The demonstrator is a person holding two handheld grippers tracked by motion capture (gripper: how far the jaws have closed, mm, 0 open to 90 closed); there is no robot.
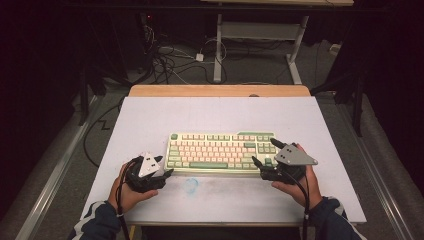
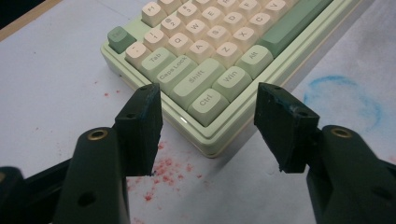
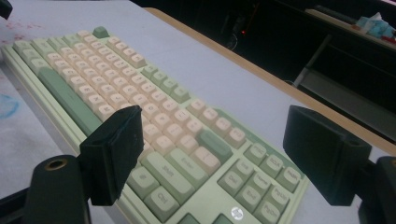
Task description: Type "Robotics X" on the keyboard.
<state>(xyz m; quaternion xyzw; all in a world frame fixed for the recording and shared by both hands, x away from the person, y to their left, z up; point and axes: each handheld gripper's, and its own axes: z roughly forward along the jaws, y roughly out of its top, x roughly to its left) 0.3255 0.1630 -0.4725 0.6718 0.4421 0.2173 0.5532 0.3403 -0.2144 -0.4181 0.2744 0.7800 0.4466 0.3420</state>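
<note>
Smooth, faintly glossy pale-green plastic keyboard (image 2: 219,140) with matt cream and sage keycaps (image 3: 154,133). Matt white tabletop (image 1: 215,112), stained red and blue, edged in bare light wood. Matt black scuffed gripper pads (image 2: 142,126); brass-coloured screws.

Both grippers are black. The left gripper (image 1: 167,172) and the right gripper (image 1: 264,153), at either end of the keyboard (image 1: 220,150), each carry a grey three-cornered plate dotted with holes. Brass-ringed screw holes mark the jaws. Black cables trail back over dark sleeves with white stripes.

Overhead front-facing, claw cameras close, keyboard (image 1: 221,152) shared
</note>
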